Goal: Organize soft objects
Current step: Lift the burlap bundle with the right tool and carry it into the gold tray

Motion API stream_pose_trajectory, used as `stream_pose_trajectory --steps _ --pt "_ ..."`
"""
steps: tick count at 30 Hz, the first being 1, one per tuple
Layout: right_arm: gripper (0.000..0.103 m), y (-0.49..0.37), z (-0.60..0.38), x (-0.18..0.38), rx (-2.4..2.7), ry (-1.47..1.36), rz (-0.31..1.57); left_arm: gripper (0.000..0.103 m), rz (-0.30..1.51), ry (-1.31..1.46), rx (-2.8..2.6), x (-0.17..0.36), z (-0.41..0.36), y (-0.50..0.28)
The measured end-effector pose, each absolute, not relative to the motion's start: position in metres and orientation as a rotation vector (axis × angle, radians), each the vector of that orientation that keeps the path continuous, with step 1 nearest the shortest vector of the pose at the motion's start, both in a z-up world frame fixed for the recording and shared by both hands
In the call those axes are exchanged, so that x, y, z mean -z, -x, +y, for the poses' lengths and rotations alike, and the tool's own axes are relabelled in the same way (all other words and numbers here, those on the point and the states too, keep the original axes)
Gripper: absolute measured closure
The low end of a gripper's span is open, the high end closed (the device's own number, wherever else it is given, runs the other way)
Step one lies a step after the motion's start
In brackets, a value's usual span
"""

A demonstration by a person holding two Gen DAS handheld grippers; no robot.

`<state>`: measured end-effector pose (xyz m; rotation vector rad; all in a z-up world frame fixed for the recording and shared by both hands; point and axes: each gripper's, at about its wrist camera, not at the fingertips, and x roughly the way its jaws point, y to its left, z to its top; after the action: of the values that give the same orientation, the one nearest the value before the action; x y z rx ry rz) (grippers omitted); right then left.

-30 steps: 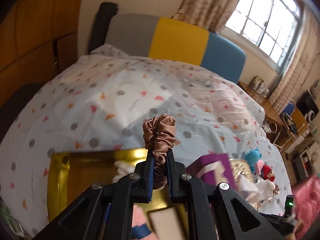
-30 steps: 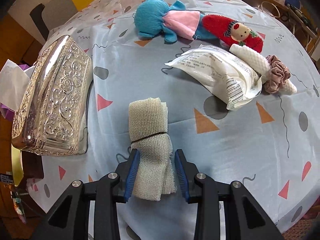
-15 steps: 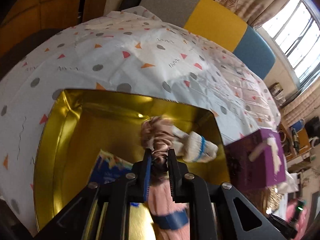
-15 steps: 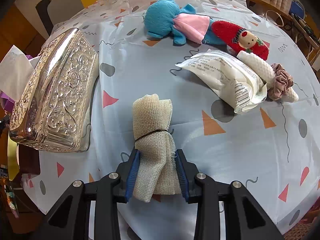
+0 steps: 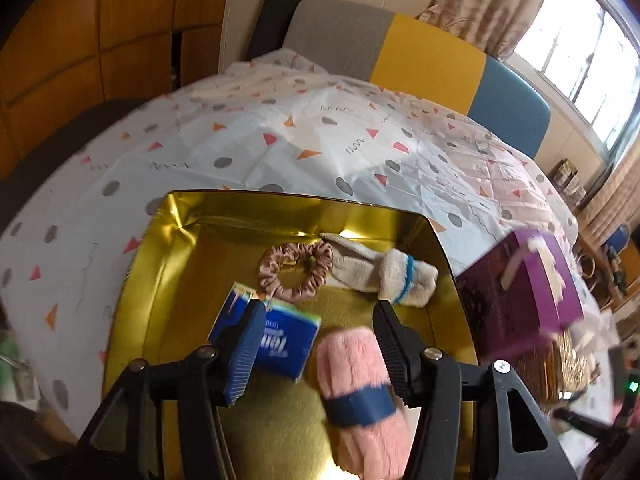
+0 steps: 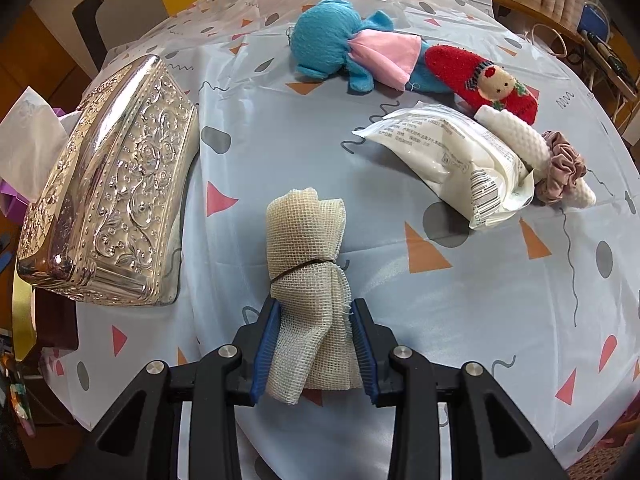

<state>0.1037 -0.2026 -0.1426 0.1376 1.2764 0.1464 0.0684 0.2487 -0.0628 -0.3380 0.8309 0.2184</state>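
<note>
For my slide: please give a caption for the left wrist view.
Open left gripper above gold tray holding brown scrunchie, sock, tissue pack.

Black tool (image 5: 318, 344) (blue ribbed pads)

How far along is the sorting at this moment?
Done: brown scrunchie, glove, tissue pack and pink yarn lie in the gold tin; left claw is open. In hand: right claw grips the gauze roll. Left: blue plush, red doll, white packet, second scrunchie.
</note>
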Motion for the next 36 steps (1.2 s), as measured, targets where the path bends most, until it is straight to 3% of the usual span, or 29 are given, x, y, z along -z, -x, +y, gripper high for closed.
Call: stream_pose_trajectory --steps 2,7,14,23,29,31,36 --pt "0.067 -0.104 -0.203 0.142 -0.146 -0.138 1.275 0.035 0.820 0.322 -0.221 0.062 0.240 -0.056" --pt "0.068 -0.103 -0.205 0.140 -0.136 -0.144 1.265 0.032 0.811 0.254 -0.230 0.060 0.216 -0.033" --pt "0.068 -0.102 -0.206 0.137 -0.125 -0.131 1.252 0.018 0.775 0.188 -0.253 0.059 0.196 -0.006" --pt "0.073 -0.099 -0.217 0.129 -0.038 -0.138 1.208 0.014 0.767 0.156 -0.234 0.060 0.182 0.004" --pt "0.079 -0.098 -0.242 0.122 0.075 -0.203 1.166 0.011 0.775 0.171 -0.209 0.064 0.182 0.009" --pt "0.087 -0.096 -0.249 0.115 0.085 -0.234 1.129 0.011 0.785 0.175 -0.198 0.066 0.182 0.009" --pt "0.088 -0.092 -0.264 0.101 0.091 -0.326 1.069 0.011 0.788 0.204 -0.172 0.068 0.186 0.011"
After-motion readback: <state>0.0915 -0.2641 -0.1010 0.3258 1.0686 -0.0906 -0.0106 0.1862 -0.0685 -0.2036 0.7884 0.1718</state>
